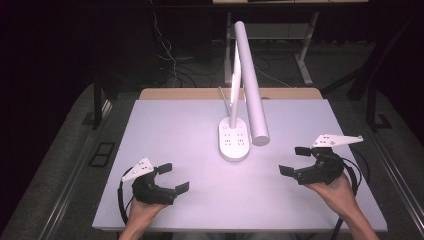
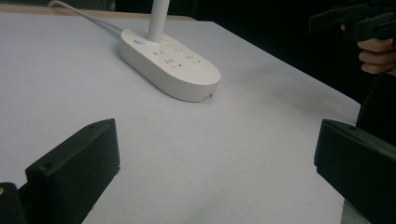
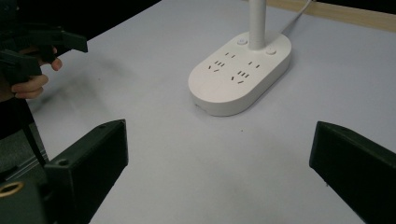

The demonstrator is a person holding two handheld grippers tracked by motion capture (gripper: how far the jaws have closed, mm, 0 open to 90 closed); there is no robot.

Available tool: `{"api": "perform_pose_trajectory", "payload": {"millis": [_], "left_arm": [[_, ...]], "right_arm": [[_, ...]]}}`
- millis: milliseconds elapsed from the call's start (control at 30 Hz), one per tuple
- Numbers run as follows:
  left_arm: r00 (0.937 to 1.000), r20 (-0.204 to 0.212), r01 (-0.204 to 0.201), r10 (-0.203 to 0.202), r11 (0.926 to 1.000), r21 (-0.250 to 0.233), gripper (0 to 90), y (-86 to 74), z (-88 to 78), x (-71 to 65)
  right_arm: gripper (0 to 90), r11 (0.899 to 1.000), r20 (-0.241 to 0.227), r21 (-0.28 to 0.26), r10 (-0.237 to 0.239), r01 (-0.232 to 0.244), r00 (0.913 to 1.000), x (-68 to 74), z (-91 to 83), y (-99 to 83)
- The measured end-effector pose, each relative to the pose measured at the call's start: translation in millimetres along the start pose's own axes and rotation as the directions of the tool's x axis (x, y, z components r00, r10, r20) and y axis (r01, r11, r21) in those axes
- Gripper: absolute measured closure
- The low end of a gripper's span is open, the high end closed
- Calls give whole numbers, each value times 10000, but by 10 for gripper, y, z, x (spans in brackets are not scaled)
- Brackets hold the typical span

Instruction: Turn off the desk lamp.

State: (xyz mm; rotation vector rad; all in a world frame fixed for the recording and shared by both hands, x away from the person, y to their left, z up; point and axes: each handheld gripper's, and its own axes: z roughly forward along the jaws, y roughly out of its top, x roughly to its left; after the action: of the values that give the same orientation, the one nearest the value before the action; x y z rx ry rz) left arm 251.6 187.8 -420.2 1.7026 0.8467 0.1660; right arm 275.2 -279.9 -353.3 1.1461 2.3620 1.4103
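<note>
Left claw: jaws spread wide, empty, low over the pale grey surface. Right claw: likewise parted and empty. Between and beyond both stands a white plastic desk lamp with an oval socket-strip base, upright stem and long tubular head. Judged rigid, smooth, top-heavy; the slim stem just above the base offers the safest hold.

White lamp base on table

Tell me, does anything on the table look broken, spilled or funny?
Nothing stands out. The white lamp stands upright mid-table with its cord running off the back, and both tools, left and right, sit open and empty.
</note>
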Motion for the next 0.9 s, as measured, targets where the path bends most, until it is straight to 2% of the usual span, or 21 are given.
{"api": "perform_pose_trajectory", "payload": {"millis": [433, 900], "left_arm": [[10000, -15, 5, -5, 10000, 2, 0, 0, -3, 2], [10000, 10, -31, 31, 10000, 13, 0, 1, -2, 7]], "right_arm": [[45, 9993, -99, 234, -299, 301, 9995, -40, 96, 227], [45, 9977, -203, 479, -465, 474, 9987, -124, 299, 493]]}}
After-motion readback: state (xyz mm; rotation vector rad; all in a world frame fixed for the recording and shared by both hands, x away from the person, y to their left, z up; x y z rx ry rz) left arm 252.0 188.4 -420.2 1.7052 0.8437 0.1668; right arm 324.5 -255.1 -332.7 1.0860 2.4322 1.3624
